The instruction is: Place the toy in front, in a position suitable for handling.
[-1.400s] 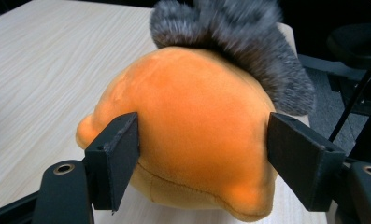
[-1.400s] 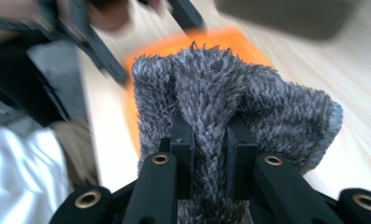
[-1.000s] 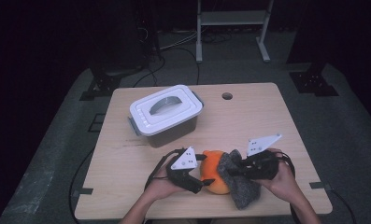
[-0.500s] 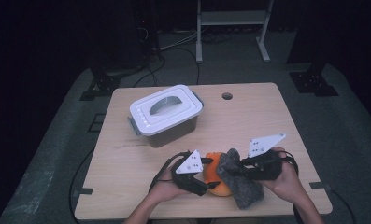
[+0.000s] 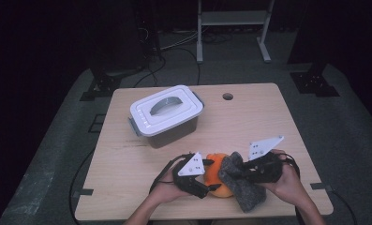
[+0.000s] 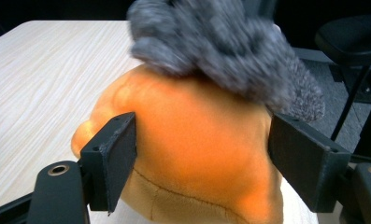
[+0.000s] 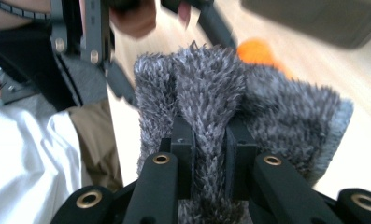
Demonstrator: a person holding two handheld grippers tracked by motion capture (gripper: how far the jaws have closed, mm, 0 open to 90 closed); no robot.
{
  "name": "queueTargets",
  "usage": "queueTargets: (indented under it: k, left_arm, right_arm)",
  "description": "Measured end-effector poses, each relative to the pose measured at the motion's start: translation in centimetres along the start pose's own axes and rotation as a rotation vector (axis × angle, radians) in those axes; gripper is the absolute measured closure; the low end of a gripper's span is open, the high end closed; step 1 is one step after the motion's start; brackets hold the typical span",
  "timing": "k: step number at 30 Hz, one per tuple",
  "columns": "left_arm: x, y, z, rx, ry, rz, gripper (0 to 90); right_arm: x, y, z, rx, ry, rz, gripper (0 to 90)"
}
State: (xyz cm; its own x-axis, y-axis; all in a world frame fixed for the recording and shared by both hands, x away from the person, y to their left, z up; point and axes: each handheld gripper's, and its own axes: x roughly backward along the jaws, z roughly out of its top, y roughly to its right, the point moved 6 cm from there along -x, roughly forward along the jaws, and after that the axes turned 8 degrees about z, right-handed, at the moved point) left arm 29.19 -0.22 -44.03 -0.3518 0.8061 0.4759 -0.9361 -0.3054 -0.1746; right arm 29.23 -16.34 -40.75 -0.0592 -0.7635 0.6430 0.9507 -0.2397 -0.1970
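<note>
The orange plush point(image 5: 215, 180) sits at the table's point(image 5: 268, 122) near edge, gripped between the jaws of the left gripper point(image 6: 202, 154), which have just been closing. The right gripper point(image 7: 210, 140) pinches the grey cloth point(image 7: 220, 93) draped against the plush's right side

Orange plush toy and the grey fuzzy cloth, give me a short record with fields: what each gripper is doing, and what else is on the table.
Left gripper: fingers on either side of the orange plush toy, having just closed a little; whether they press on it is unclear
Right gripper: shut on the grey fuzzy cloth
Cloth position: lying over the toy's top and right side, high view
Elsewhere: lidded plastic box, farther back on the left
Surface: wooden table
</note>
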Motion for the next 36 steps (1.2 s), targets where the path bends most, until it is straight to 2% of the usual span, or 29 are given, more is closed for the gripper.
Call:
queueTargets:
  k: [2,4,8,10,12,15,17,18,19,22,24,28,32,34,36]
  left_arm:
    - [0.0,0.3,0.0,-0.017,0.002,-0.010,24.6]
    - [0.0,0.5,0.0,-0.038,-0.002,-0.009,24.5]
    - [0.1,0.1,-0.5,-0.034,-0.019,-0.010,24.6]
    - [0.2,-0.1,-0.6,-0.018,-0.021,-0.014,24.6]
    - [0.3,-0.3,-0.7,-0.019,-0.027,-0.013,24.5]
    - [0.4,-0.5,-0.5,-0.004,-0.028,-0.004,21.8]
    - [0.6,-0.9,-0.2,0.016,-0.011,0.036,18.0]
    - [0.6,-0.9,-0.2,0.016,-0.011,0.036,14.3]
    - [0.6,-1.2,0.0,0.040,-0.005,0.053,12.6]
    - [0.5,-1.3,-0.4,0.066,-0.019,0.038,11.7]
    - [0.4,-1.2,-0.4,0.074,-0.016,0.023,14.7]
    - [0.2,-0.5,-0.1,0.055,-0.008,0.013,18.1]
    - [0.0,0.3,0.6,0.031,0.012,-0.007,18.1]
    - [-0.1,0.8,0.8,0.003,0.015,-0.012,18.1]
    - [-0.1,1.0,0.9,-0.018,0.003,-0.005,18.0]
  right_arm:
    - [0.3,0.0,0.7,0.008,0.040,-0.009,76.4]
    - [0.4,0.1,1.0,0.010,0.050,-0.025,76.3]
    - [-0.1,0.7,0.1,-0.012,-0.013,-0.034,76.2]
    - [0.1,1.1,-0.2,-0.027,-0.013,-0.054,76.1]
    - [0.4,1.5,-0.4,-0.039,0.003,-0.062,76.2]
    - [0.0,1.9,-0.9,-0.057,0.006,-0.037,76.2]
    - [-0.5,1.9,-1.2,-0.070,0.008,-0.012,76.3]
    - [-0.7,1.8,-1.3,-0.075,0.008,0.004,76.3]
    - [-0.7,1.8,-1.3,-0.076,0.008,0.016,76.3]
    - [-0.9,1.6,-1.4,-0.065,-0.006,0.031,76.3]
    - [-0.8,1.6,-1.5,-0.069,-0.021,0.034,76.3]
    - [0.0,1.1,-1.0,-0.045,-0.040,0.004,76.7]
    - [0.9,0.0,0.7,0.006,0.024,-0.014,77.0]
    - [0.8,-0.5,1.5,0.028,0.031,-0.023,76.9]
    - [0.0,-0.9,1.7,0.040,0.003,-0.022,77.0]
